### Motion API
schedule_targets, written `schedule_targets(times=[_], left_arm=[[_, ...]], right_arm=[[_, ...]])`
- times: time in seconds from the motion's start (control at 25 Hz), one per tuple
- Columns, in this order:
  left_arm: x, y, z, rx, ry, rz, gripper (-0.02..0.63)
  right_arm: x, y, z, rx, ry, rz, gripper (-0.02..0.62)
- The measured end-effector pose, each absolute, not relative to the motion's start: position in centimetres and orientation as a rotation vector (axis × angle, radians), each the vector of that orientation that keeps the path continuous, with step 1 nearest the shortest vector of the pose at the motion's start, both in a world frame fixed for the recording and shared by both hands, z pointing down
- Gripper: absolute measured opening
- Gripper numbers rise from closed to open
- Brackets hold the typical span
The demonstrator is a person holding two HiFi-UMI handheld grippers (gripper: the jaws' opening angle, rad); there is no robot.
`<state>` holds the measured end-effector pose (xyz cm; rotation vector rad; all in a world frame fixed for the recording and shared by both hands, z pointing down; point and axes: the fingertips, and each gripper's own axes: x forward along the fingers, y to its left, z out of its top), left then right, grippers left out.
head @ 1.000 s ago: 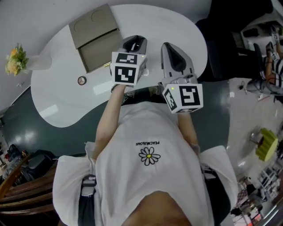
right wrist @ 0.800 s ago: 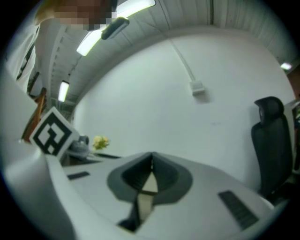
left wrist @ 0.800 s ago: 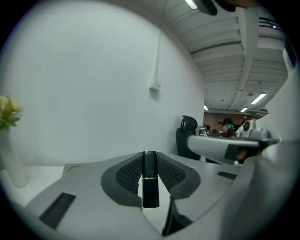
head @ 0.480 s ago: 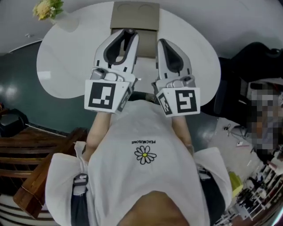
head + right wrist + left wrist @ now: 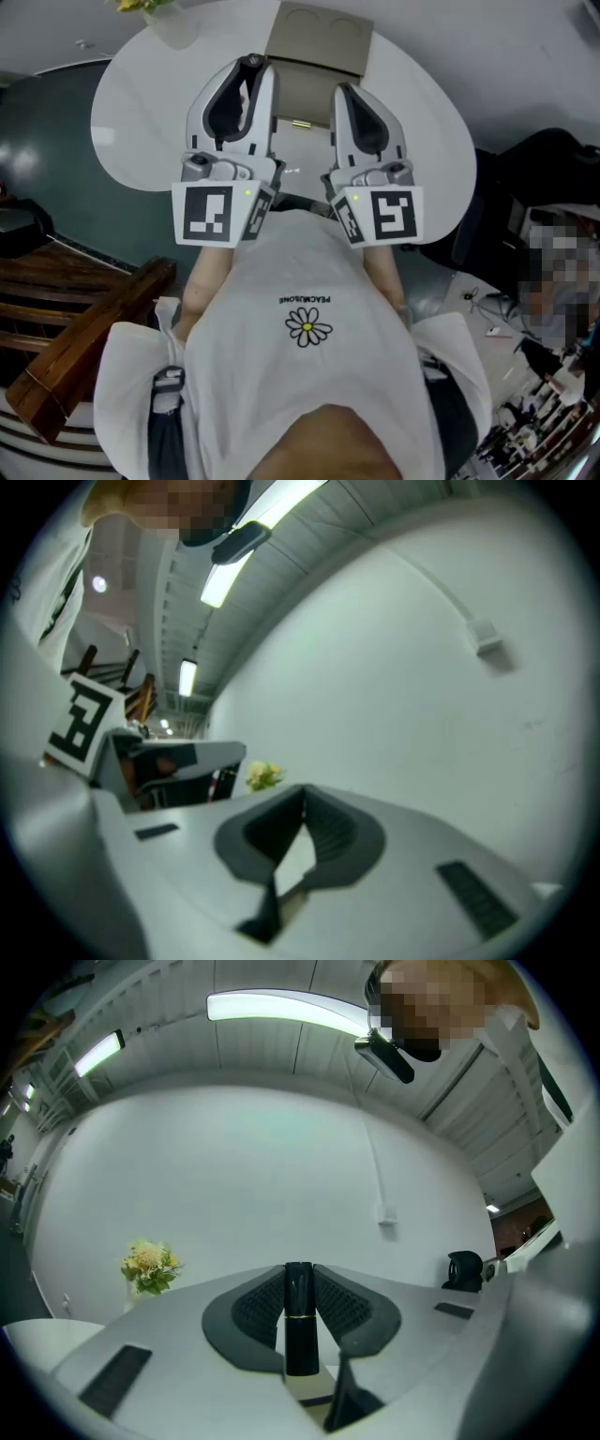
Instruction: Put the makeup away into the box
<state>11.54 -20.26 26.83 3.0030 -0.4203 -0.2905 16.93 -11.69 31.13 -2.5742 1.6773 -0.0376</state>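
- Looking first at the head view: left gripper (image 5: 249,70) and right gripper (image 5: 346,94) raised side by side in front of the chest, above the white table (image 5: 131,122).
- Tan box (image 5: 323,33) lying open on the far side of the table, just beyond both tips.
- Small gold-and-dark piece (image 5: 300,123) on the table between the two tools, too small to name.
- Contents of the claws not readable from above.
- Turning to the left gripper view: claw of the left gripper (image 5: 299,1288) pinching a black lipstick tube (image 5: 299,1321) with a thin gold band.
- Tube standing along the ribbed pads, upper half clamped, lower end sticking out toward the camera.
- Yellow flowers (image 5: 147,1265) behind at the left, against a white wall.
- Turning to the right gripper view: claw of the right gripper (image 5: 302,803) pressed together at the tips, with nothing between.
- Judging the handling: probably light and stiff, with a glossy round shell, so likely to slip or swivel between the pads.
- Best taken across the body near the gold band, with a moderate squeeze.
- Some risk of pulling the cap off if held by the cap alone.
- Comparing the views: tube and claw states readable only from the gripper views, box and its place before the tools only from the head view.
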Motion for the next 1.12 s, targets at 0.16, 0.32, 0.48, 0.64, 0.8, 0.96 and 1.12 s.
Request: schedule_targets(times=[0.16,0.32,0.48,0.64,0.8,0.96,1.12], left_arm=[[11.5,-20.3,26.6,2.995,-0.416,-0.311,0.107],[12.1,-19.8,27.0,2.997,-0.387,-0.297,0.107],[13.8,-19.3,28.9,2.983,-0.348,-0.169,0.107],[16.5,-18.1,31.5,2.951,-0.265,-0.048,0.107],[19.4,-16.8,35.3,2.897,-0.179,0.093,0.107],[22.0,-16.0,40.2,2.781,-0.143,0.257,0.107],[24.2,-15.6,44.2,2.745,-0.153,0.396,0.107]], right_arm=[[17.1,-11.3,31.2,-2.590,1.656,-0.039,0.029],[17.5,-10.5,31.5,-2.617,1.620,-0.052,0.029],[18.2,-9.4,32.0,-2.643,1.572,-0.072,0.029],[19.0,-7.7,32.6,-2.682,1.504,-0.093,0.029],[19.6,-5.8,33.4,-2.727,1.432,-0.126,0.029],[20.1,-3.7,34.1,-2.763,1.355,-0.155,0.029],[20.4,-2.2,34.9,-2.788,1.292,-0.187,0.029]])
